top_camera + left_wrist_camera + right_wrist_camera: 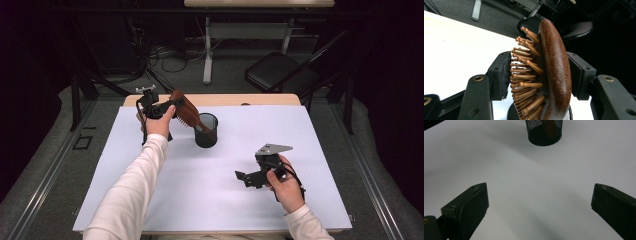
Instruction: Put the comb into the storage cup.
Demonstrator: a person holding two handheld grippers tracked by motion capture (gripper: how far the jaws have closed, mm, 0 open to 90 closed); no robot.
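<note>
Here the hairbrush (184,111) is held by the left gripper (167,106), its handle lowered into the mesh cup (206,130). The fingers (499,75) are closed on its head for guidance. Near the cup, the right gripper (250,177) is kept wide, empty.

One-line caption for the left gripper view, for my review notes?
Left tool with a brown wooden hairbrush between its jaws, above a black mesh cup on the white table.

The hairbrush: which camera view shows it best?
The left gripper view: the hairbrush shows close, bristles and brown back between the jaws. The high view shows it small, handle in the mesh cup. The right gripper view shows its handle through the mesh.
</note>
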